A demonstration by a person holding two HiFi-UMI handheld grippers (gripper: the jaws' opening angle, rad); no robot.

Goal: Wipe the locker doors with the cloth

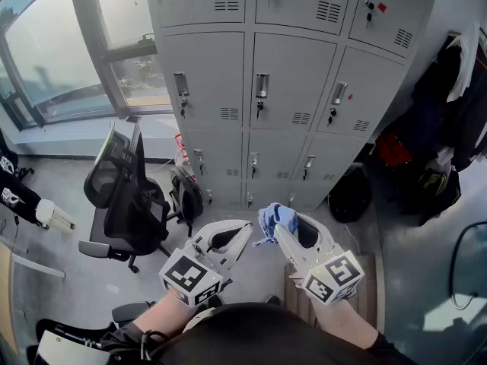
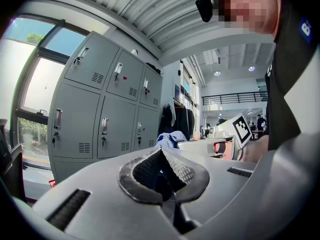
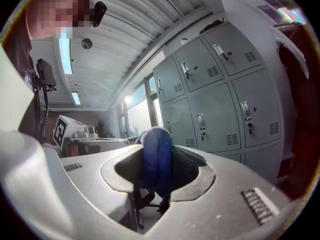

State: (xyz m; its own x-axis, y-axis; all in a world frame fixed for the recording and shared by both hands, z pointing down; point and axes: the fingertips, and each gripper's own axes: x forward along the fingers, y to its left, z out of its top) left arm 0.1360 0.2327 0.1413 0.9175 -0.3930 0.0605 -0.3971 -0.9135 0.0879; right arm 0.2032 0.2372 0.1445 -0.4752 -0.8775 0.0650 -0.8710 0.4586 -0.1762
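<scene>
Far left of the grey lockers [image 1: 289,74], a large window [image 1: 68,59] fills the wall, and a black mesh office chair [image 1: 125,196] stands on the floor left of the lockers' lowest row. A dark backpack [image 1: 186,196] leans by the lockers' bottom left corner, just beside the chair. The lockers stand in 3 columns, each door shut, with a handle, a key and a small vent. In front of the lockers and low in the head view, the left tongs [image 1: 245,230] point toward the bottom doors. In the left gripper view their 2 padded tips meet and nothing is pinched between them. Their marker cube [image 1: 190,276] sits close to the person's arm. Just to their right, also in front of the lockers' lower rows, the right tongs [image 1: 283,226] are clamped on a blue cloth [image 1: 270,217]. The right gripper view shows a thick fold of it standing up between the pads, and the loose part bunches over the tips. The cloth hangs in the air, short of the locker doors and not touching them. A black bag [image 1: 350,196] sits on the floor at the lockers' bottom right corner. Dark coats [image 1: 449,105] hang to the right of the lockers.
</scene>
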